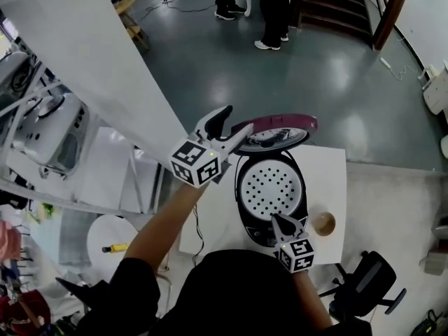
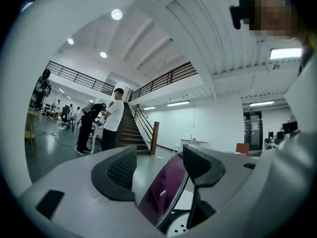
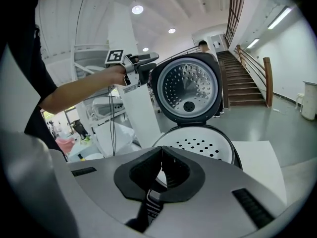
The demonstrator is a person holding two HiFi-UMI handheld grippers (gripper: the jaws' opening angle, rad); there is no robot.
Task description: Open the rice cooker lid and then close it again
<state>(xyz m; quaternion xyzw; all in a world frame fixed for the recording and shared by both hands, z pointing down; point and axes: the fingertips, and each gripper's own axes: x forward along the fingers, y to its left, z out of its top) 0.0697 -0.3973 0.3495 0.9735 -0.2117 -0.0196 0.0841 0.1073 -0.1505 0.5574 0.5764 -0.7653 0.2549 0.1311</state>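
Two jaws of the left gripper [image 2: 161, 166] stand spread, with the raised, purple-topped lid [image 2: 166, 190] seen edge-on in the gap between them; whether the pads touch it cannot be made out. Right gripper [image 3: 161, 157]: jaws pressed together, nothing between them, low at the front of the rice cooker [image 1: 271, 187]. The cooker sits on a white table [image 1: 329, 173], its lid upright at the rear and a perforated white insert [image 3: 203, 145] exposed. Two people [image 1: 273, 12] stand on the grey floor [image 1: 350, 82] beyond.

Overhead, two close views; shared lid [image 1: 274, 130]
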